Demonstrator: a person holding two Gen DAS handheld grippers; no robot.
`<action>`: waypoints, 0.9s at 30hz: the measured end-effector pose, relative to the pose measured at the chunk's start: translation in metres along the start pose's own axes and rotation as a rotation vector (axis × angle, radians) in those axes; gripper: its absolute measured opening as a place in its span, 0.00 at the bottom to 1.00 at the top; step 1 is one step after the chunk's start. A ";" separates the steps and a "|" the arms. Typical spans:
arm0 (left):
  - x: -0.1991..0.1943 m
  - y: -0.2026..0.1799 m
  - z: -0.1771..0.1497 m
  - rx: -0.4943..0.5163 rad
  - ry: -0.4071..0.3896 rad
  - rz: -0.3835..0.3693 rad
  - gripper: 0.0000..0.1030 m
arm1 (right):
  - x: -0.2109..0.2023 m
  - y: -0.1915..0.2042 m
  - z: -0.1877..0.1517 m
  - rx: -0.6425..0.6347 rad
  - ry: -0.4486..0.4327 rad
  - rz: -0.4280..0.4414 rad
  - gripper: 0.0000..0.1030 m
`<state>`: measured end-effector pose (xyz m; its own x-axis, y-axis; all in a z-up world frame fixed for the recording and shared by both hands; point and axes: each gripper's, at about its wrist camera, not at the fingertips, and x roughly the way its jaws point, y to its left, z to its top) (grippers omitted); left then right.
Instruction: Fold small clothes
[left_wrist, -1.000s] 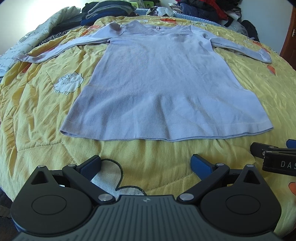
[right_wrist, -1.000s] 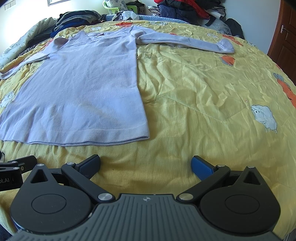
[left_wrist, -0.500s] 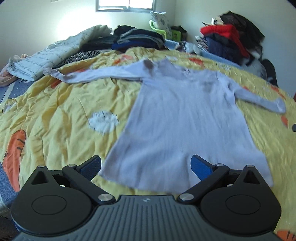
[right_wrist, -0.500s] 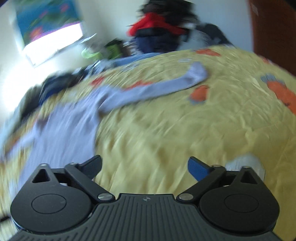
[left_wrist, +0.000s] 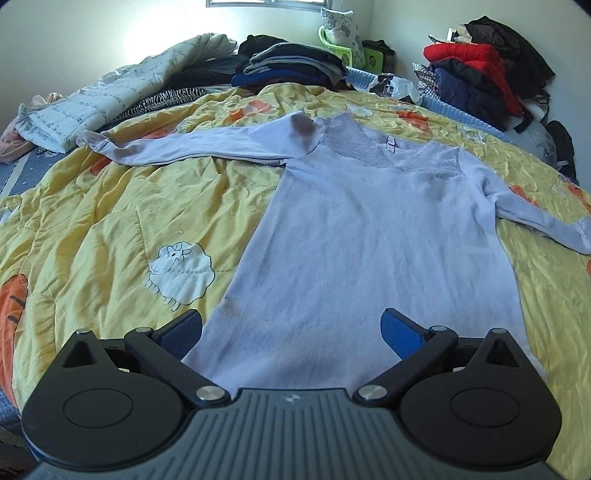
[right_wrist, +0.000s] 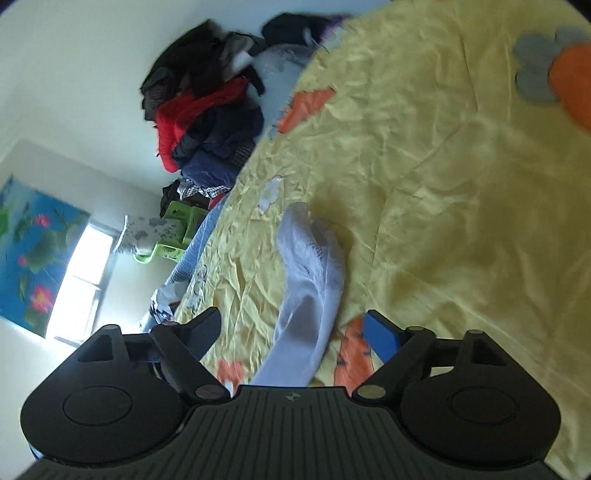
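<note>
A pale lilac long-sleeved top (left_wrist: 369, 236) lies flat on the yellow quilt (left_wrist: 110, 229), sleeves spread out to both sides. My left gripper (left_wrist: 291, 326) is open and empty, low over the top's hem near its left corner. My right gripper (right_wrist: 291, 326) is open and empty, rolled sideways, with the end of the top's right sleeve (right_wrist: 314, 273) lying between its fingers on the quilt (right_wrist: 461, 184). The fingers are apart from the sleeve.
A stack of folded dark clothes (left_wrist: 295, 66) and a white quilted blanket (left_wrist: 110, 99) lie at the bed's far side. A heap of red and dark jackets (left_wrist: 480, 74) is at the far right, also in the right wrist view (right_wrist: 207, 110).
Both grippers moved forward. The left came from in front of the hem to over it. The right swung to the right sleeve's end and rolled sideways.
</note>
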<state>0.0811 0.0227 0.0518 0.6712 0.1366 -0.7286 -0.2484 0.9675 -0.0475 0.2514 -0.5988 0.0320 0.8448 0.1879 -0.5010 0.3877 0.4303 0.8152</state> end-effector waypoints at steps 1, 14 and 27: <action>0.003 -0.001 0.002 -0.006 0.004 0.003 1.00 | 0.009 -0.004 0.005 0.035 0.004 0.001 0.76; 0.029 -0.018 0.017 0.000 0.051 -0.010 1.00 | 0.070 -0.009 0.017 0.036 0.023 -0.007 0.30; 0.024 0.056 0.049 -0.370 0.000 -0.385 1.00 | 0.018 0.132 -0.086 -0.544 -0.008 0.176 0.11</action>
<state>0.1171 0.0906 0.0652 0.7621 -0.2139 -0.6111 -0.2138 0.8078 -0.5493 0.2862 -0.4632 0.1053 0.8830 0.2920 -0.3676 -0.0029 0.7864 0.6177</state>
